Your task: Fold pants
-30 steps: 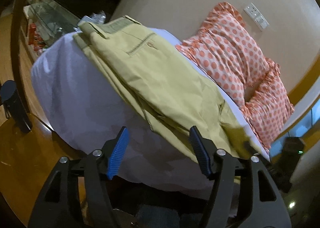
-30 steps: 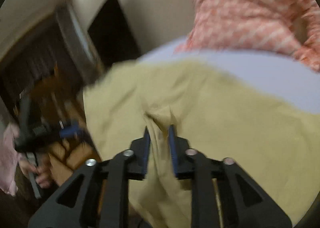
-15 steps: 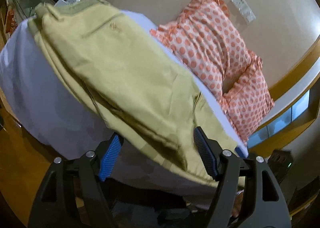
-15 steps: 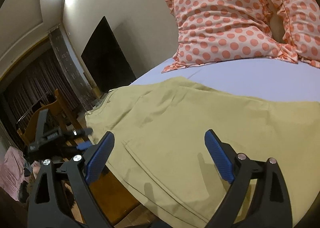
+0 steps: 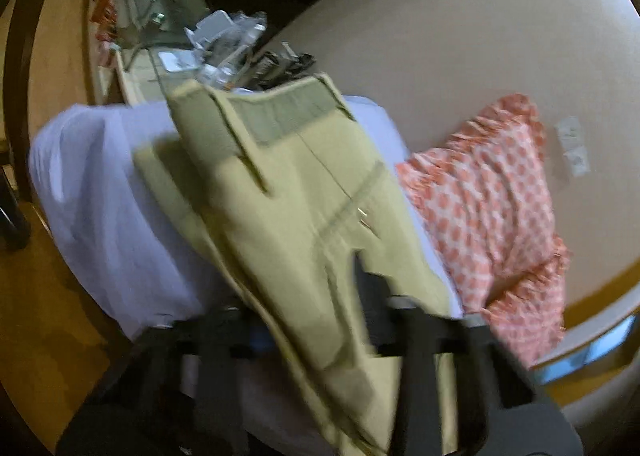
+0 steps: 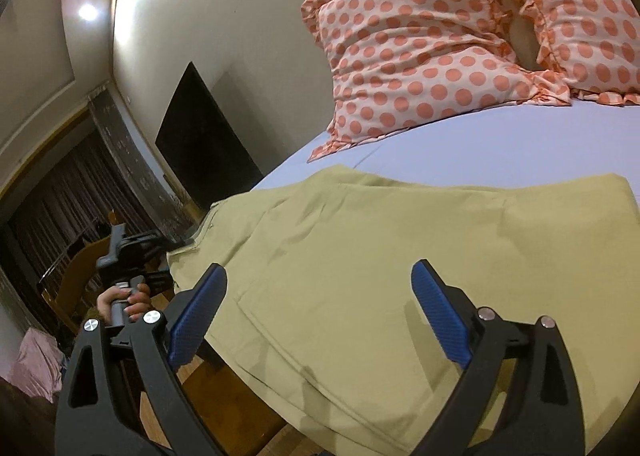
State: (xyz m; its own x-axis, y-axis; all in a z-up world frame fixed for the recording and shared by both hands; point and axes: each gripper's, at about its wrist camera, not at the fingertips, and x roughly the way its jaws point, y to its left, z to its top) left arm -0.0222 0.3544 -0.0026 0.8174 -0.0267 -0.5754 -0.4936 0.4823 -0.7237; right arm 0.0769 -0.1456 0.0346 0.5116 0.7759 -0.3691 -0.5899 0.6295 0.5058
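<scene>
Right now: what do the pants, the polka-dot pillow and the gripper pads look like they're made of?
Pants: khaki woven cloth, likely cotton twill; matte, soft creases, stitched seams.
Pillow: thin woven fabric, matte, printed orange dots, ruffled edge; probably cotton or a blend.
Right gripper pads: blue with fine ribbed texture, apparently rubber or soft plastic, on black moulded plastic fingers.

The left wrist view is taken close over the bed's near edge, faced along the pants point(image 5: 304, 216) toward the waistband and cluttered shelf beyond. The right wrist view is set low beside the bed point(image 6: 500, 152), faced across it toward the wall. Pants, sheet and dotted pillows point(image 6: 432, 44) are shared by both
</scene>
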